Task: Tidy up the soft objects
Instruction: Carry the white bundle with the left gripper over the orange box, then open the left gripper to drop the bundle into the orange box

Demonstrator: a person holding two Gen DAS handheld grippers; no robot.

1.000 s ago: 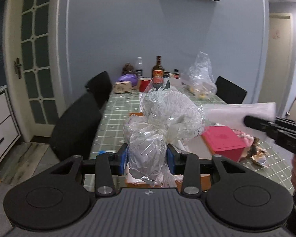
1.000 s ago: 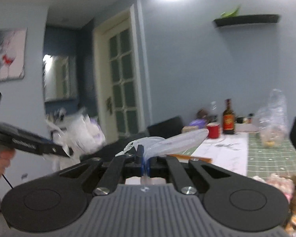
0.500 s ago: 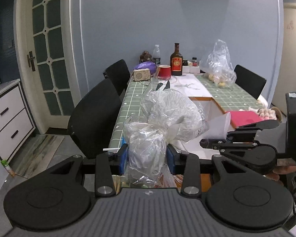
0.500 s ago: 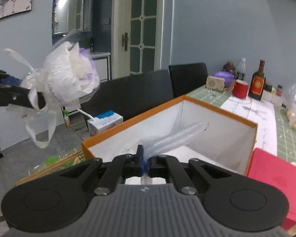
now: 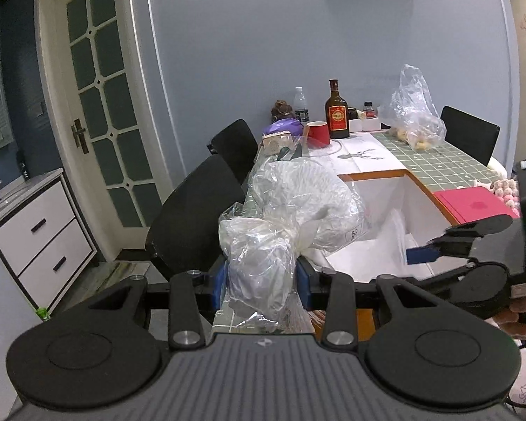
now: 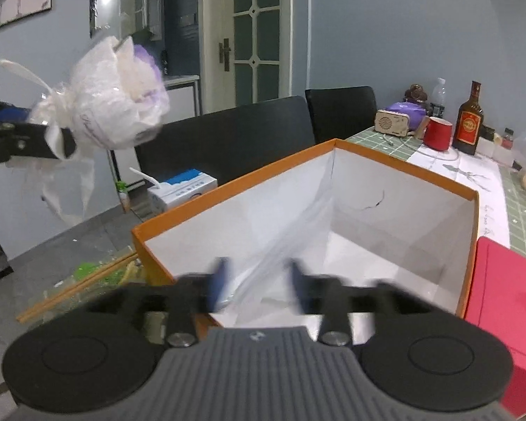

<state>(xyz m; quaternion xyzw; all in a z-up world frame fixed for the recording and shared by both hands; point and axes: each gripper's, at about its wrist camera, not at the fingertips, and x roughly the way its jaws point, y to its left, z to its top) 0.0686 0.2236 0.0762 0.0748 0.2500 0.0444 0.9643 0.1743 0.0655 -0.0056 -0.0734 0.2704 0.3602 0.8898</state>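
My left gripper (image 5: pixel 262 282) is shut on the knotted neck of a clear plastic bag bundle (image 5: pixel 291 217) stuffed with white and purple soft things, held in the air left of the box; the right wrist view shows that bundle (image 6: pixel 119 105) at upper left. An orange-rimmed white box (image 6: pixel 396 172) stands open on the table edge. My right gripper (image 6: pixel 257 279) hangs over the box's near corner, its jaws opening and blurred. A thin clear plastic bag (image 6: pixel 291 231) lies loose between them, slipping into the box. The left wrist view has the right gripper (image 5: pixel 424 254) at the right, above the box (image 5: pixel 375 175).
A red lid (image 6: pixel 505 291) lies right of the box. On the green checked tablecloth (image 5: pixel 435 159) stand a brown bottle (image 5: pixel 336 114), a red cup (image 5: pixel 318 133), a small radio (image 6: pixel 391 123) and a clear bag of food (image 5: pixel 412 115). Black chairs (image 5: pixel 196 217) line the left side. A tissue box (image 6: pixel 182 187) rests on one chair.
The right gripper swung from mid-air down over the box, and its jaws have parted and let go of the thin clear bag. The left gripper keeps its hold on the bundle, slightly lower.
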